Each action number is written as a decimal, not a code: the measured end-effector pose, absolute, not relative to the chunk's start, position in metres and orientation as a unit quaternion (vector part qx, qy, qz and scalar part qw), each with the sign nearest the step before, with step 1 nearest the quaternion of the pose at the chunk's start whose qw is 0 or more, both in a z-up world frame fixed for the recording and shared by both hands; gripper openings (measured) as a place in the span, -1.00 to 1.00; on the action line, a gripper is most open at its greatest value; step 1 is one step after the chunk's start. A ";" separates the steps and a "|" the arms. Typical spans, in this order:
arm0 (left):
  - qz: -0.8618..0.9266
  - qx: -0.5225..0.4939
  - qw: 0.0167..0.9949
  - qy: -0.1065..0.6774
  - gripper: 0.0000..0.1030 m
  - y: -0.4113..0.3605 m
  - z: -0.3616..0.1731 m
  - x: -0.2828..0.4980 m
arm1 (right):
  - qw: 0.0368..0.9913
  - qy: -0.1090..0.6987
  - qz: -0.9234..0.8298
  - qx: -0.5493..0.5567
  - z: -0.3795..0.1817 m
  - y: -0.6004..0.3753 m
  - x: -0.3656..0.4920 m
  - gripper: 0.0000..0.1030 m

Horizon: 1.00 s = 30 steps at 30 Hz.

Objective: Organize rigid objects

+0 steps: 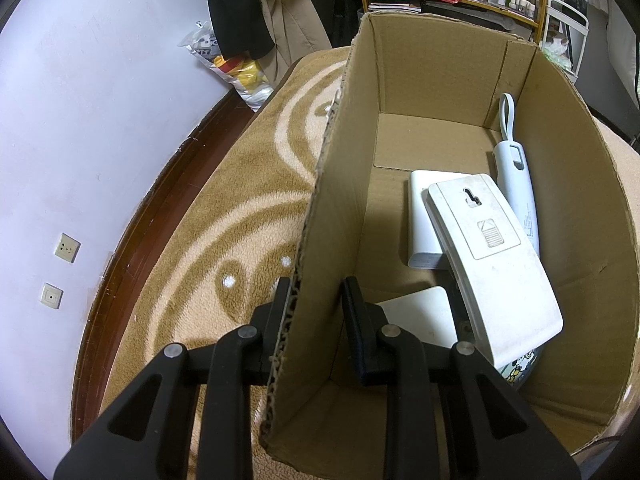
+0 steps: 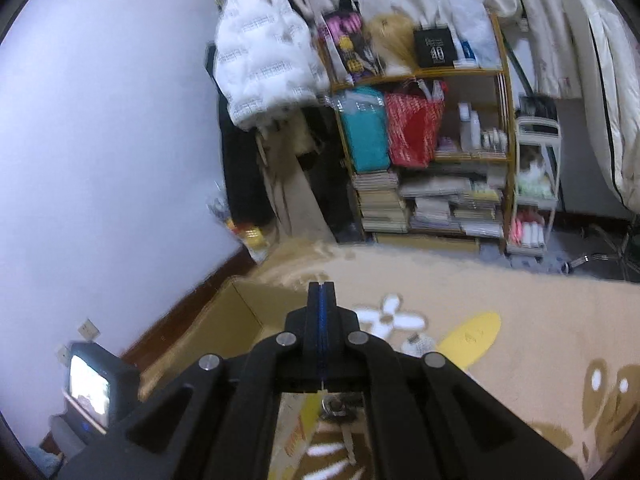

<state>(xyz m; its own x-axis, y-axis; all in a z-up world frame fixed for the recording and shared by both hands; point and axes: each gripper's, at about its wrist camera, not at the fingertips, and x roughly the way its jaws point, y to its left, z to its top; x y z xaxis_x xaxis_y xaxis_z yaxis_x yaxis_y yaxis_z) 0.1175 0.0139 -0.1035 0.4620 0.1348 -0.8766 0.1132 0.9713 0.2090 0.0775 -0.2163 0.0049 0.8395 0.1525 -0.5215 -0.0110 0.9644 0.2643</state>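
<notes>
Your left gripper [image 1: 316,300] straddles the cardboard box [image 1: 560,184] wall, not clamped; squeeze before steadying it. White devices [image 1: 496,256] lie inside. Right gripper [image 2: 322,292] is closed, empty; reopen for the next pick

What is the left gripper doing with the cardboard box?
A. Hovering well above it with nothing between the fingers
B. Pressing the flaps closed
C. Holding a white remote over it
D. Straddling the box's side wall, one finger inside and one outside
D: in the left wrist view the left gripper has the cardboard box wall's edge running between its two fingers, one finger on the carpet side and the other inside the box.
</notes>
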 end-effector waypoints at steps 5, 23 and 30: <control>0.006 0.120 0.846 0.519 -0.52 0.013 -0.104 0.118 | 0.923 0.356 0.027 0.142 -0.041 -0.227 0.097 -0.82; 0.006 0.119 0.845 0.521 -0.52 0.013 -0.104 0.121 | 0.823 0.501 0.040 0.263 -0.149 -0.252 0.115 0.09; 0.006 0.119 0.845 0.521 -0.52 0.013 -0.104 0.121 | 0.816 0.501 0.051 0.285 -0.160 -0.248 0.120 0.08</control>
